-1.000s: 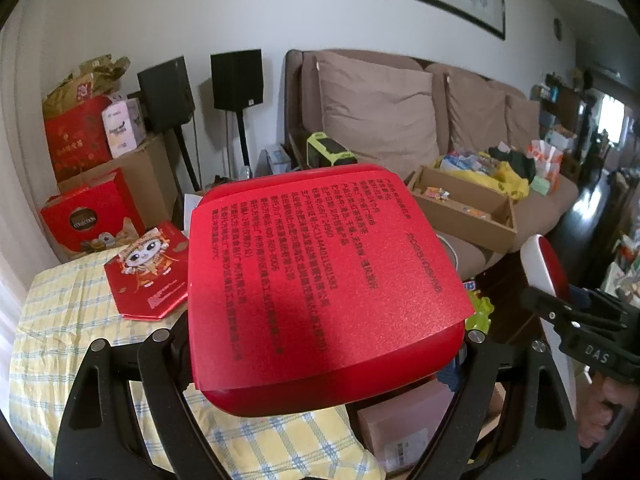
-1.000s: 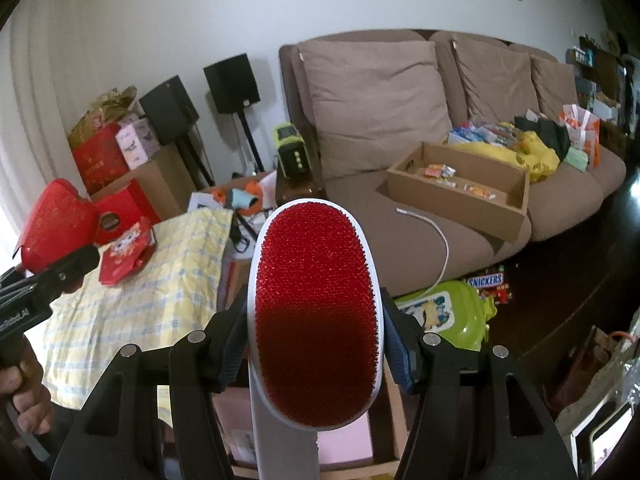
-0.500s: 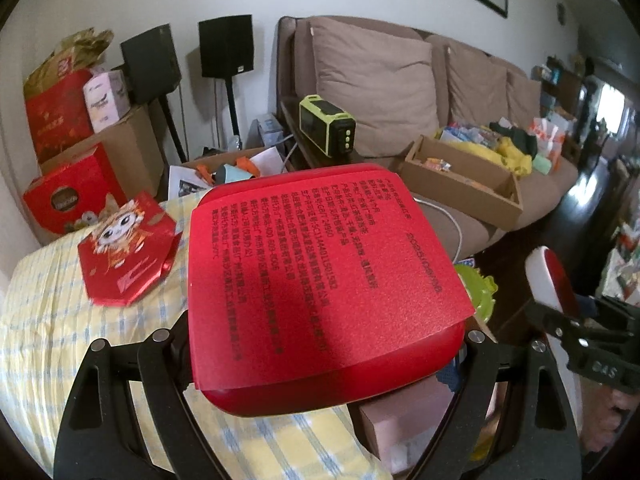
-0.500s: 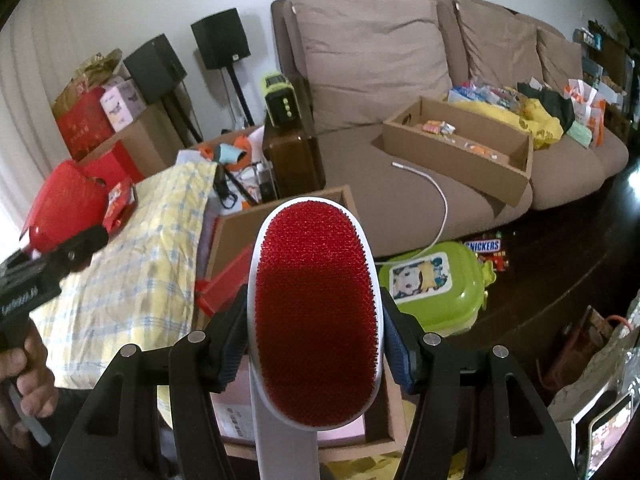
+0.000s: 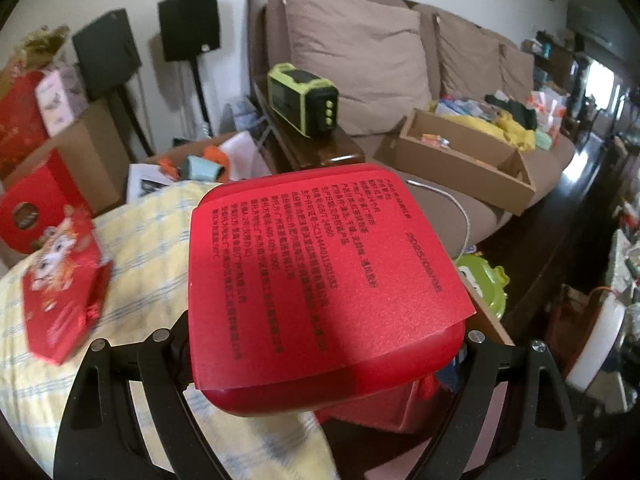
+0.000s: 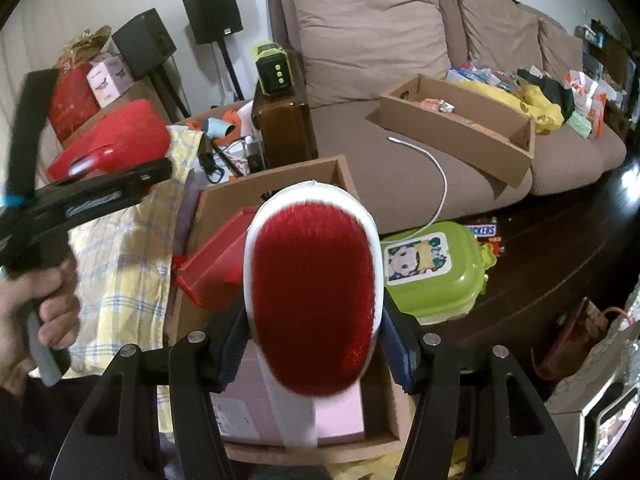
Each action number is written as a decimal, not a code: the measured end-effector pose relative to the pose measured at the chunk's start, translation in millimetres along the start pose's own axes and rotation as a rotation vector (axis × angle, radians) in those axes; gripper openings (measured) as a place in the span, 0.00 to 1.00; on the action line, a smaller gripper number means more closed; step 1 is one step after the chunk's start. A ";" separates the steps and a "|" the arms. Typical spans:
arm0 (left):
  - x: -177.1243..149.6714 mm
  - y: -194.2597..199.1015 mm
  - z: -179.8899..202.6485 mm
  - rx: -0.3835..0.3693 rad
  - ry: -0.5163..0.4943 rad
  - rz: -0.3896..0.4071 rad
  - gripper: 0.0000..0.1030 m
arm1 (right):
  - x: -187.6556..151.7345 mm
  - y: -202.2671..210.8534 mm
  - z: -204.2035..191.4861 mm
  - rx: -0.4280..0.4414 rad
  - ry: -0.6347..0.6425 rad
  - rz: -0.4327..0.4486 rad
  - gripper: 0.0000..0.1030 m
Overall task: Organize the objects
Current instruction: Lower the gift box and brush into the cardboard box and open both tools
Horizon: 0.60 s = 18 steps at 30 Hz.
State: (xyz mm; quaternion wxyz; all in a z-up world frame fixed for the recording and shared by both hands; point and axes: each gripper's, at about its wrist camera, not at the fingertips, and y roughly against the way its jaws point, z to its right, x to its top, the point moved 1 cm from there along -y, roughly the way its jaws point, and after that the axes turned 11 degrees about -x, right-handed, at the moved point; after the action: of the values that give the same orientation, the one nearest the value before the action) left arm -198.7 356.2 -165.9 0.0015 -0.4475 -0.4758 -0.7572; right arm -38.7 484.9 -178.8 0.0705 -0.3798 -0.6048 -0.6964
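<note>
Both loads held above the open cardboard box, the brush nearer to it

The right gripper [image 6: 316,344] is clamped across the white-rimmed lint brush [image 6: 314,296], whose long axis runs up and away along the fingers, its handle passing down between them; directly beneath and ahead, the cardboard box [image 6: 276,178] is seen, with 1 pink box [image 6: 340,420] and 1 red box [image 6: 212,260] already inside. The left gripper [image 5: 324,344] is closed on the sides of the red container [image 5: 320,280], label uppermost, and is seen over the near edge of the yellow checked cloth [image 5: 152,240], so the box lies below and to its right; what appears to be the box's corner is largely hidden under the container. The drop is judged shorter for the right hand
</note>
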 end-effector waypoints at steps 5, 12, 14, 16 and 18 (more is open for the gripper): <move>16.4 -28.3 -0.7 -0.049 -0.032 -0.005 0.84 | 1.2 -16.4 13.6 0.075 -0.103 -0.032 0.58; 34.1 -63.8 -18.4 -0.127 0.040 -0.038 0.84 | 44.8 -48.6 13.4 0.007 -0.185 -0.053 0.58; 37.6 -67.3 -25.0 -0.140 0.067 -0.039 0.84 | 61.3 -54.9 10.0 -0.020 -0.198 -0.050 0.58; 39.5 -70.6 -31.1 -0.149 0.082 -0.048 0.84 | 74.5 -64.6 6.7 -0.021 -0.225 -0.067 0.58; 39.1 -74.1 -39.1 -0.165 0.120 -0.061 0.84 | 81.1 -77.8 -1.1 -0.031 -0.217 -0.103 0.58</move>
State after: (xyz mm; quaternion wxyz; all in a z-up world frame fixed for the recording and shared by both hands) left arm -280.2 385.1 -198.4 -0.0302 -0.3854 -0.4241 -0.8190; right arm -139.5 533.4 -190.3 -0.0371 -0.4223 -0.6169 -0.6631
